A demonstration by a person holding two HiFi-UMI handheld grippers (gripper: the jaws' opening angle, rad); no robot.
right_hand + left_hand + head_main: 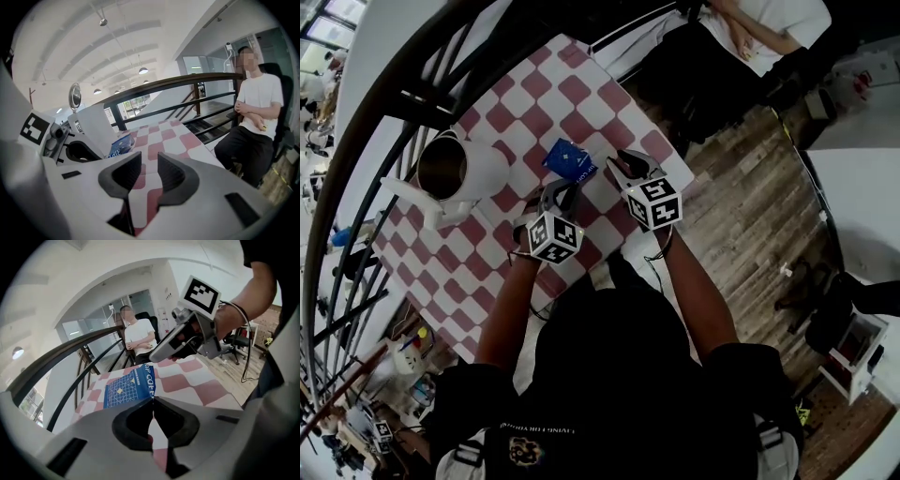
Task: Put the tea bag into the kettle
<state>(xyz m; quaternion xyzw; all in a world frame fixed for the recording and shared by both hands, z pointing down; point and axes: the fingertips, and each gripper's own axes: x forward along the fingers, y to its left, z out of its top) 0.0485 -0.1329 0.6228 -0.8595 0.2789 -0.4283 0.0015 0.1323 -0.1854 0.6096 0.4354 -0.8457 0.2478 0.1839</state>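
Note:
A blue tea bag packet (572,157) (126,389) hangs just above the red-and-white checked table (581,94). My left gripper (562,192) (152,399) is shut on the packet's near edge. The white kettle (478,173) stands to the left of the packet, its dark mouth open at the top. In the right gripper view the kettle (96,124) rises behind the packet (121,144). My right gripper (623,164) (149,173) hovers open just right of the packet, nothing between its jaws. It also shows in the left gripper view as the right gripper (157,352), above the packet.
A black railing (384,103) curves along the table's left and far side. A person (258,108) sits in a chair beyond the table's far end. Wooden floor (741,206) lies to the right of the table edge.

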